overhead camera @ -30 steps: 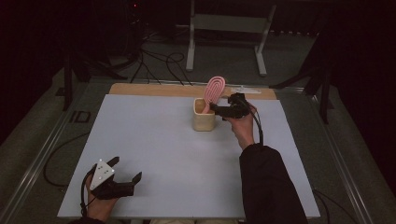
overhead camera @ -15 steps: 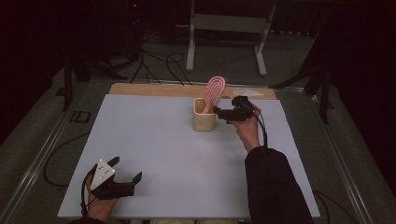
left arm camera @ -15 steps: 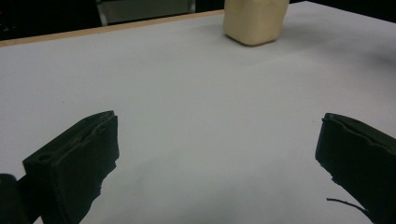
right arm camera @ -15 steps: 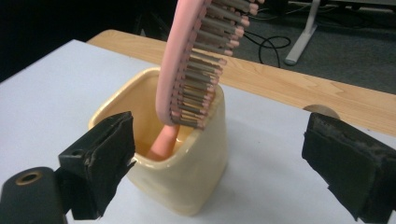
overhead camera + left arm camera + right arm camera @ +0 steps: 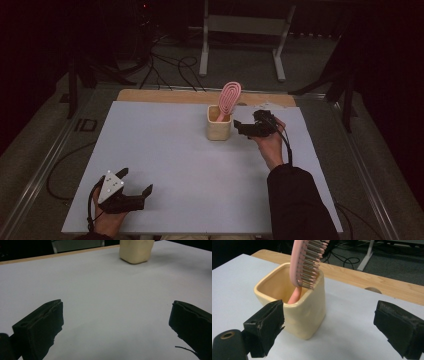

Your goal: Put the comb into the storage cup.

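Note:
A pink hairbrush (image 5: 229,99) stands handle-down in a cream square cup (image 5: 219,128) at the back middle of the white table (image 5: 180,160). In the right gripper view the brush (image 5: 308,262) leans on the cup's (image 5: 304,315) far rim with its bristles facing right. My right gripper (image 5: 242,128) is open just right of the cup, jaws apart with nothing between them (image 5: 332,327). My left gripper (image 5: 136,186) rests open at the near left corner; its view shows bare table between the jaws (image 5: 116,322) and the cup (image 5: 136,251) far off.
A wooden strip (image 5: 165,96) runs along the table's far edge. Beyond it, cables (image 5: 160,65) lie on the dark floor and a white stand (image 5: 240,35) rises. A metal rail (image 5: 47,165) borders the table's left side.
My right gripper has drawn back to the right, away from the cup, and stands apart from it. The brush stays in the cup. The left gripper has not moved.

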Action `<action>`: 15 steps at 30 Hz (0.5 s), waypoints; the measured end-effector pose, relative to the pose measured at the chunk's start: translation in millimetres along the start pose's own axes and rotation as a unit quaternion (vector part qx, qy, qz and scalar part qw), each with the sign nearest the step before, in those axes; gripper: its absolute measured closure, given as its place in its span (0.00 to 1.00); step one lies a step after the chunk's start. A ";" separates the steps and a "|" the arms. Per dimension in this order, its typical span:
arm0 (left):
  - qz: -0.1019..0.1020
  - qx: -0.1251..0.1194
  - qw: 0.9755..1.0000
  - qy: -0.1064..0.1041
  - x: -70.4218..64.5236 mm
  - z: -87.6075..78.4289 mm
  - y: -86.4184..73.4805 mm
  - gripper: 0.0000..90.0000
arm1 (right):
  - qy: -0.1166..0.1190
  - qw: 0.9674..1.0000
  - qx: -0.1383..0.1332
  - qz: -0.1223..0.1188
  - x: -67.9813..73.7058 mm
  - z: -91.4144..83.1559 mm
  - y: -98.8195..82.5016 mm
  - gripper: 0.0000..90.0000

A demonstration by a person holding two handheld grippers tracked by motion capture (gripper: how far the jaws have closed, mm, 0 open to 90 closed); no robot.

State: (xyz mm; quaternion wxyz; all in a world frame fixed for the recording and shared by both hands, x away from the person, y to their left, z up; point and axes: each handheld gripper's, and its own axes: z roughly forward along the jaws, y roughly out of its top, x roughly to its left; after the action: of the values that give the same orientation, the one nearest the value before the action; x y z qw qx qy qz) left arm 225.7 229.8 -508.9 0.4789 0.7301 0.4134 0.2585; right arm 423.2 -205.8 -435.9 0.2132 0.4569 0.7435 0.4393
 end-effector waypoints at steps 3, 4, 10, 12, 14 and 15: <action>-0.001 0.000 1.000 0.000 -0.2 0.0 0.0 0.00 | -0.001 1.000 -0.007 0.001 0.3 -7.4 -4.2 0.10; 0.000 0.000 1.000 0.000 -0.2 0.0 0.0 0.00 | -0.001 1.000 -0.009 -0.002 0.7 -9.4 -5.4 0.10; 0.000 -0.001 1.000 0.002 -0.6 0.1 0.1 0.00 | -0.011 0.999 -0.017 -0.026 9.2 -23.8 -15.6 0.10; -0.001 -0.002 1.000 0.002 -0.8 0.2 0.2 0.00 | -0.012 0.999 -0.019 -0.038 13.1 -28.5 -19.2 0.10; -0.001 -0.002 1.000 0.003 -0.7 0.0 0.2 0.00 | -0.012 0.999 -0.018 -0.049 17.3 -32.9 -23.8 0.10; 0.000 -0.002 1.000 0.003 -0.4 -0.2 0.2 0.00 | -0.013 0.998 -0.018 -0.056 19.1 -35.4 -26.6 0.10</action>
State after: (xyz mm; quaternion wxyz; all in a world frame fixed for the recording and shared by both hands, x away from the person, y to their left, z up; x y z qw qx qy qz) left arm 225.4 229.5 -508.7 0.4792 0.7281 0.4145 0.2614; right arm 375.3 -210.6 -438.3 0.2550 0.4167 0.7570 0.4339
